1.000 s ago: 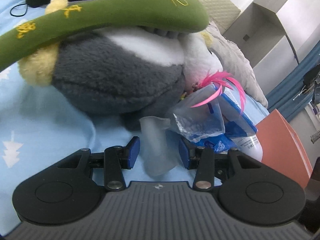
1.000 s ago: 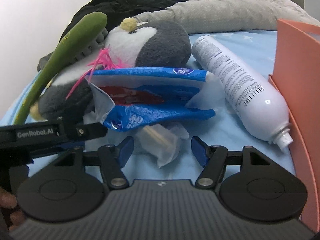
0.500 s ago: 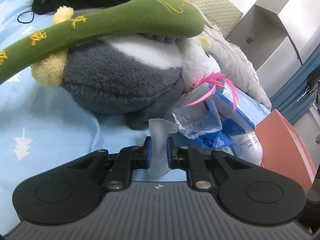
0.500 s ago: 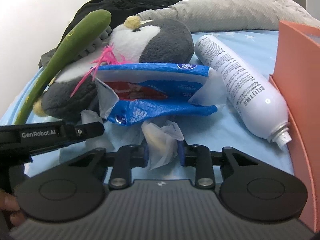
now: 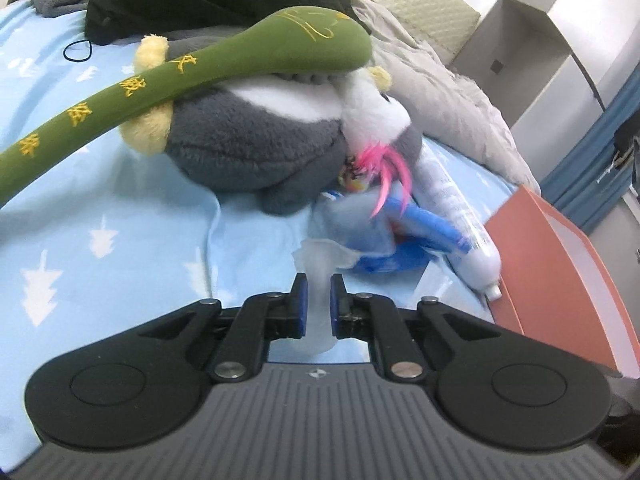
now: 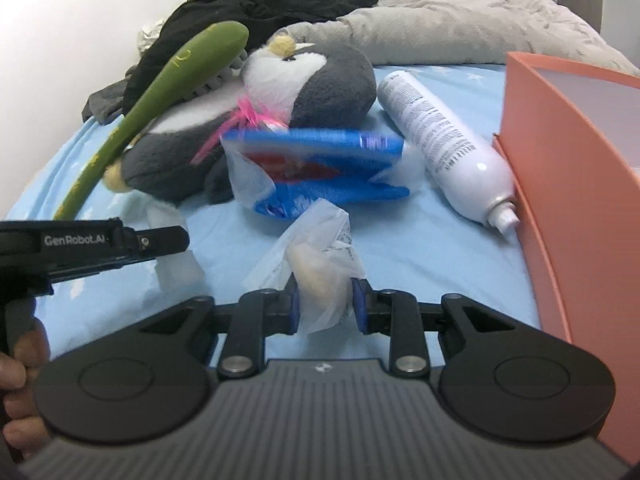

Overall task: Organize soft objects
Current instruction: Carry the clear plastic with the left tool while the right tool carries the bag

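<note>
My left gripper (image 5: 318,283) is shut on a translucent plastic strip (image 5: 320,252), held just above the blue sheet. My right gripper (image 6: 325,286) is shut on a crumpled clear wrapper (image 6: 320,232) with something cream-coloured inside. In the right wrist view the left gripper (image 6: 160,240) juts in from the left with its strip (image 6: 176,268) hanging from it. Beyond both lie a grey and white penguin plush (image 5: 256,148) (image 6: 328,80) and a long green plush stick (image 5: 200,72) (image 6: 168,80) resting across it. A torn blue packet (image 6: 320,148) with pink feathers sits against the plush.
A white spray can (image 6: 440,140) lies beside an orange box (image 6: 568,152) at the right. A grey quilt (image 6: 440,28) and black clothing (image 6: 260,4) are heaped at the back of the bed. A hand (image 6: 16,360) holds the left gripper's handle.
Both grippers went from open to shut, each closing on its wrapper. Both then drew back and rose with the wrappers, so the plush and packet look farther away.
</note>
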The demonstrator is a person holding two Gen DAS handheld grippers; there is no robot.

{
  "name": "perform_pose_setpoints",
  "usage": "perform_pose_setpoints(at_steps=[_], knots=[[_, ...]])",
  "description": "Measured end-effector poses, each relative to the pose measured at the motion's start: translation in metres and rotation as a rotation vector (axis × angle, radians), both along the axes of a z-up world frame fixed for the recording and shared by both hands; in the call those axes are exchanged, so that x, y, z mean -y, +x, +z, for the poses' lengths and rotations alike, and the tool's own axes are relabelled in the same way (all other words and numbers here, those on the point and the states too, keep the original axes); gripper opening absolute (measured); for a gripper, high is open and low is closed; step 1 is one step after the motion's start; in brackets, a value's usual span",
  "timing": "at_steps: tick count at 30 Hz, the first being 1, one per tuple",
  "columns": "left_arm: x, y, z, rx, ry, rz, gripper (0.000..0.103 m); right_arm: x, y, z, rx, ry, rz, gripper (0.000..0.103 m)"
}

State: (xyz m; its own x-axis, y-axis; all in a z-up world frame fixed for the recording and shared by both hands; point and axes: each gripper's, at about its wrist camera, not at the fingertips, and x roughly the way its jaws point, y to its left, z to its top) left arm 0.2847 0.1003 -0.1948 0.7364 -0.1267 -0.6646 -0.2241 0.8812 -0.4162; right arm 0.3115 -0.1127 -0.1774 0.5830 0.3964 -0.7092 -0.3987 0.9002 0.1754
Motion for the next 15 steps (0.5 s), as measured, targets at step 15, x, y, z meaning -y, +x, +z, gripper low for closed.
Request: perform_pose_setpoints(at_steps=[15], knots=[[0.046,-0.087,0.055,0.011,0.027,-0.077,0.013,0.047,-0.082,0.056,0.046,-0.007,-0.087,0.029]])
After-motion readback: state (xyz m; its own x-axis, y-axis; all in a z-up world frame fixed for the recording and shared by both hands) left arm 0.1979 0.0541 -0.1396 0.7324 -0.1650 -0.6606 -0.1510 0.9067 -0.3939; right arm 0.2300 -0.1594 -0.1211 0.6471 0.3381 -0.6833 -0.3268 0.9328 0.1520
